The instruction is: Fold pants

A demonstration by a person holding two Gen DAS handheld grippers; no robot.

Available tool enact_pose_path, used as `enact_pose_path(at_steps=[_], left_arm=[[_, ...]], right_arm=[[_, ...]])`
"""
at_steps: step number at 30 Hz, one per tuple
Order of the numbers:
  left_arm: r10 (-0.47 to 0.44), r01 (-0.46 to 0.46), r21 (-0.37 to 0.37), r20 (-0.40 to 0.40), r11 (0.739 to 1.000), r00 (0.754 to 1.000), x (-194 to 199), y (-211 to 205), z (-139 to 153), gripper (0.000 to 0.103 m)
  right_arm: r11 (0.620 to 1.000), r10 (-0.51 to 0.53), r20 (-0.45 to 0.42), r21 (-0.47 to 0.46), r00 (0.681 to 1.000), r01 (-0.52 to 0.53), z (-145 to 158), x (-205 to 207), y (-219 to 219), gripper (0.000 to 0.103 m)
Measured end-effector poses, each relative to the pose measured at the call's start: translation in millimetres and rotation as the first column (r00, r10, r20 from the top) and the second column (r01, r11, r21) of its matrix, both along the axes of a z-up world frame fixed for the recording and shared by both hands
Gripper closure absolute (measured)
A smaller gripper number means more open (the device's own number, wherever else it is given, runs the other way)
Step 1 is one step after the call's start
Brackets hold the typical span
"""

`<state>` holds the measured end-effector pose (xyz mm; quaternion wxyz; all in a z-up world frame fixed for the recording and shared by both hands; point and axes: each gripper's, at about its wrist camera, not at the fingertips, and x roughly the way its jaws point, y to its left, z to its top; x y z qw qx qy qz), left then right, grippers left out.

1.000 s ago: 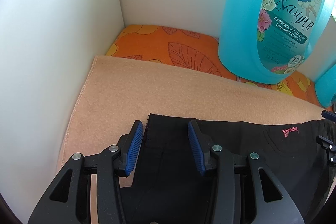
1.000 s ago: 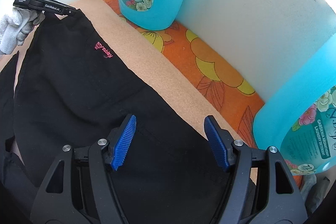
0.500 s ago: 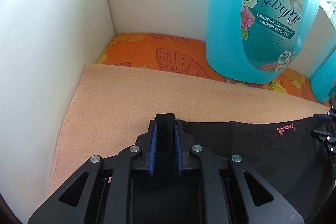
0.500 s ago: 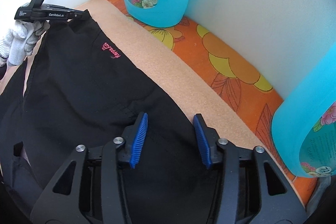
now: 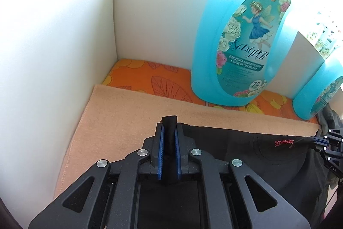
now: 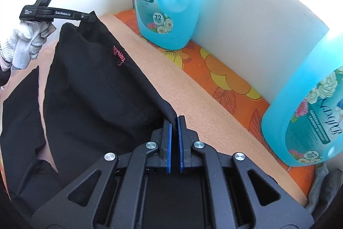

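Black pants with a small pink logo lie on a peach felt mat; they also show in the left wrist view. My left gripper is shut on one corner of the waistband, a fold of black cloth standing between its blue pads. My right gripper is shut on the other corner of the waistband. The waistband edge is lifted off the mat and stretched between the two grippers. The left gripper also shows in the right wrist view, held by a gloved hand.
Two large blue detergent bottles stand on an orange floral cloth behind the mat. White walls close in the left and back sides. Grey cloth lies at the right edge.
Both grippers closed on the waistband: the left first, the right after. Both then lifted the edge off the mat and the cloth pulled taut between them.
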<state>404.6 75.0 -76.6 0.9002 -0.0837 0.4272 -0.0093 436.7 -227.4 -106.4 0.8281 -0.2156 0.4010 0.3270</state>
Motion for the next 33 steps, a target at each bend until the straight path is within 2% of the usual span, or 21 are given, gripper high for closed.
enact_pose_path(at_steps=[5, 12, 16, 18, 23, 29, 33], left_arm=[[0.004, 0.002, -0.062, 0.091, 0.998, 0.996, -17.6, 9.1, 30.2, 0.095], [-0.018, 0.032, -0.062, 0.212, 0.998, 0.977, -76.5, 10.5, 84.2, 0.095], [-0.027, 0.047, -0.075, 0.249, 0.996, 0.968, -113.3, 12.5, 95.2, 0.095], [-0.033, 0.057, -0.087, 0.257, 0.995, 0.966, -130.6, 12.6, 89.4, 0.095], [-0.046, 0.068, -0.080, 0.253, 0.994, 0.966, -190.7, 8.9, 71.4, 0.095], [-0.069, 0.085, -0.070, 0.197, 0.994, 0.978, -254.7, 10.0, 28.1, 0.095], [-0.064, 0.081, -0.110, 0.153, 0.991, 0.986, -282.1, 12.9, -0.3, 0.095]], right_arm=[[1.000, -0.009, 0.089, 0.029, 0.996, 0.007, 38.4, -38.8, -2.8, 0.098], [0.999, 0.005, 0.213, 0.032, 0.977, -0.012, 88.2, -119.0, 0.6, 0.098], [0.999, 0.009, 0.248, 0.039, 0.969, -0.019, 101.6, -166.8, -0.4, 0.098], [0.999, 0.021, 0.273, 0.020, 0.962, -0.028, 101.3, -192.8, 0.8, 0.098], [0.998, 0.050, 0.249, 0.025, 0.967, -0.058, 85.5, -255.5, -1.8, 0.098], [0.997, 0.073, 0.182, 0.019, 0.981, -0.077, 41.4, -314.9, -3.8, 0.098], [0.996, 0.090, 0.157, -0.011, 0.984, -0.089, 14.0, -356.3, -3.4, 0.098]])
